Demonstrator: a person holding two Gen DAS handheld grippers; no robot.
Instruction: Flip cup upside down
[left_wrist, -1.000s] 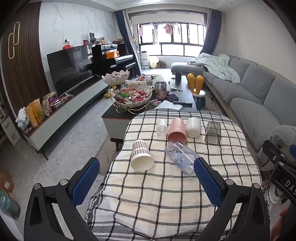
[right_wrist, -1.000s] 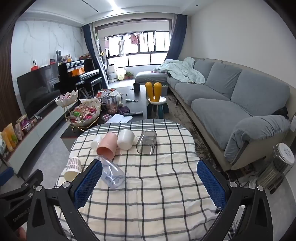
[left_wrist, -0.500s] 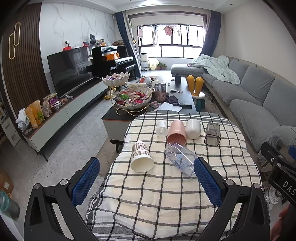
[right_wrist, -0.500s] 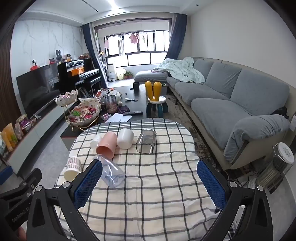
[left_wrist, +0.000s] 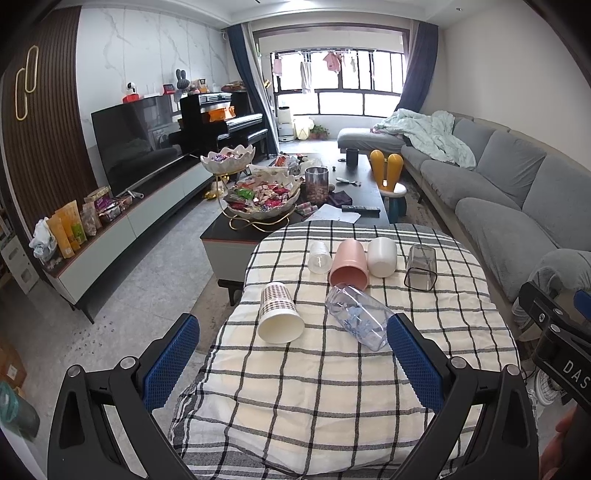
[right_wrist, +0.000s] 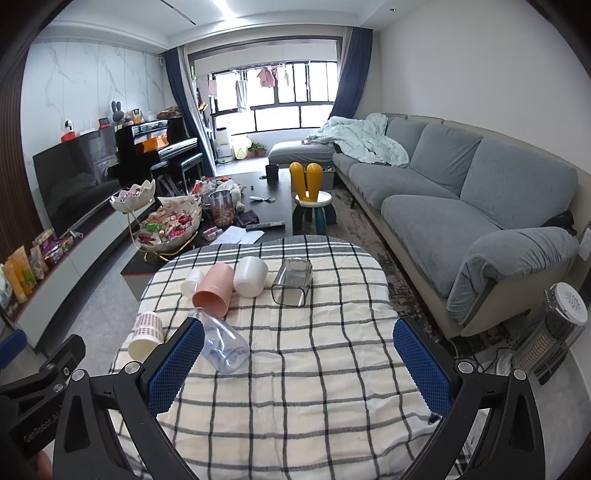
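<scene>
Several cups lie on their sides on the checked tablecloth (left_wrist: 314, 387): a checked paper cup (left_wrist: 279, 312), a clear bluish plastic cup (left_wrist: 358, 317), a pink cup (left_wrist: 350, 263), a white cup (left_wrist: 382, 251), a small clear cup (left_wrist: 319, 256) and a smoky square glass (left_wrist: 421, 266). My left gripper (left_wrist: 293, 363) is open and empty, above the table's near edge, short of the paper cup. My right gripper (right_wrist: 299, 365) is open and empty, its left finger in front of the bluish cup (right_wrist: 223, 345). The paper cup (right_wrist: 146, 334), pink cup (right_wrist: 214, 284) and smoky glass (right_wrist: 291, 282) show there too.
A dark coffee table (left_wrist: 369, 199) with a candy bowl stand (left_wrist: 258, 197) stands beyond the table. A grey sofa (right_wrist: 461, 206) runs along the right. A TV cabinet (left_wrist: 110, 236) is at left. A heater (right_wrist: 554, 328) stands on the floor at right.
Both grippers have drifted slightly; the cups have not moved and both grippers stay open.
</scene>
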